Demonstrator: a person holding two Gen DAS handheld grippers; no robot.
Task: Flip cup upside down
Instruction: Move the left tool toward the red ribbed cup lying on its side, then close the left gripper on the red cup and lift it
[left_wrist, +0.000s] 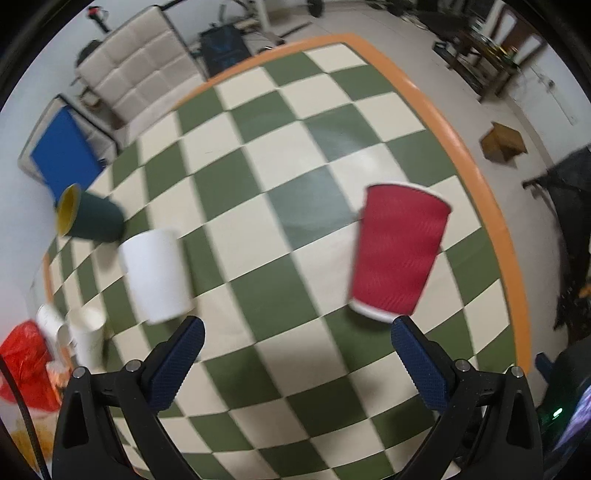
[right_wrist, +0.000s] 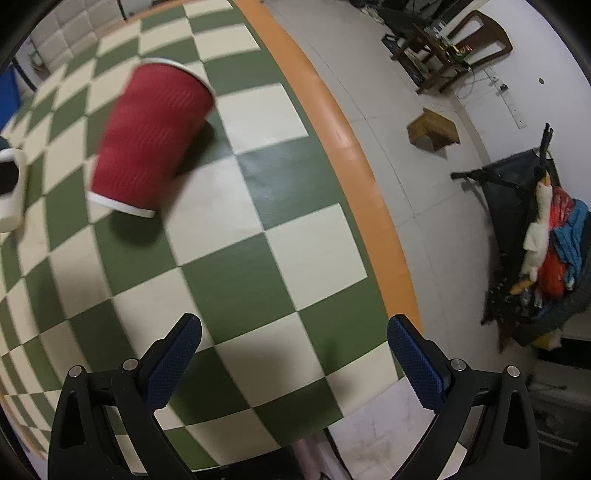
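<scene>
Left wrist view: red cup (left_wrist: 397, 251) stands rim-down ahead of my right jaw. Both jaws gape, empty; this flip looks finished, I'd say.

Tablecloth (left_wrist: 258, 236) is green-and-cream checkered with an orange border; the ribbed cup (left_wrist: 397, 251) is red with white rims, the cup beside it (left_wrist: 157, 273) plain white, the third cup (left_wrist: 92, 218) dark teal outside and yellow inside. Both grippers, left (left_wrist: 297, 334) and right (right_wrist: 294, 330), are black with blue textured pads (right_wrist: 415, 363). Sofa (left_wrist: 136, 81) is beige, quilted in squares.
</scene>
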